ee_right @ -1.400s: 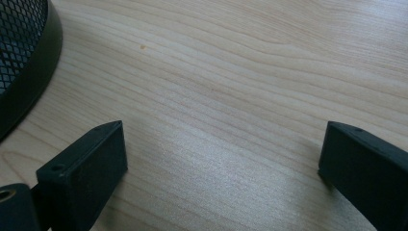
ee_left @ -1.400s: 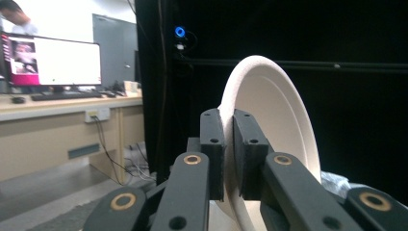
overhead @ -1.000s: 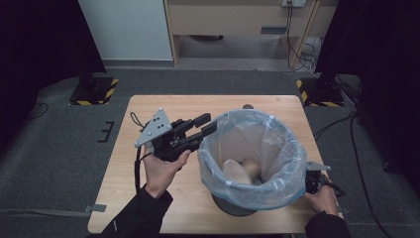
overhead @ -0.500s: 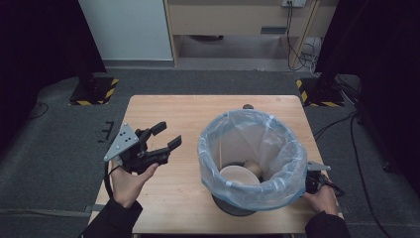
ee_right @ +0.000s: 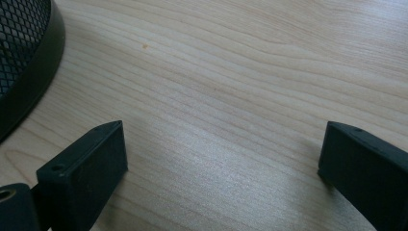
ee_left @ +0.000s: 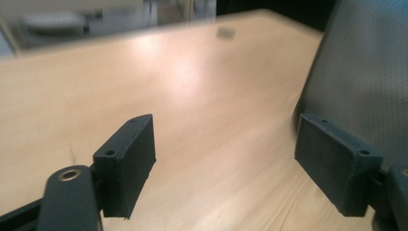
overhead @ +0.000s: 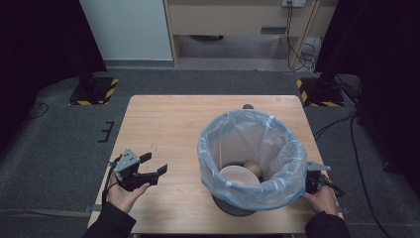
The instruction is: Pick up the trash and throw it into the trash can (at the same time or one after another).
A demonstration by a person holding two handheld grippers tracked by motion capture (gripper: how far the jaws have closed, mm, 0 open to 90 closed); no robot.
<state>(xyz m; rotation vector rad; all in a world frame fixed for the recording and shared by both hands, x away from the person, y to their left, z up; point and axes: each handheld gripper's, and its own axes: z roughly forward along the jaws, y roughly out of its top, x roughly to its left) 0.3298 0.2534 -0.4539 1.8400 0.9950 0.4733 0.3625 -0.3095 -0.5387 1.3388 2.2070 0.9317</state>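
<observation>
Nearest the person, at the near-left corner of the pale wooden bench [overhead: 168, 124], the left hand [overhead: 121, 196] holds the left gripper [overhead: 154, 165] just over the edge of the board, its jaws spread wide with nothing between them. In the left gripper view the same gripper [ee_left: 226, 159] looks across bare wood — one jaw over the bench, the other out over the grey carpet floor [ee_left: 365, 72] beside it.

At the near-right corner the right hand [overhead: 322, 198] holds the right gripper [overhead: 312, 181] low, just beside the bin and partly hidden behind the bag's rim. The right gripper view shows this gripper [ee_right: 223, 163] with jaws wide apart and empty, close above the wood grain, and the black wire-mesh base of the waste bin [ee_right: 24, 57] near its left jaw, not touching it.

Between the two hands, towards the right half of the bench, stands that round black mesh waste bin [overhead: 233, 206], lined with a translucent pale-blue plastic bag [overhead: 252, 144] whose rim is folded over the top. Inside lie a round white bowl-like container [overhead: 237, 174] and a tan rounded piece [overhead: 253, 167] behind it — what it is I cannot tell.

Farther off, a small dark round object [overhead: 247, 106] sits at the far edge of the bench.
</observation>
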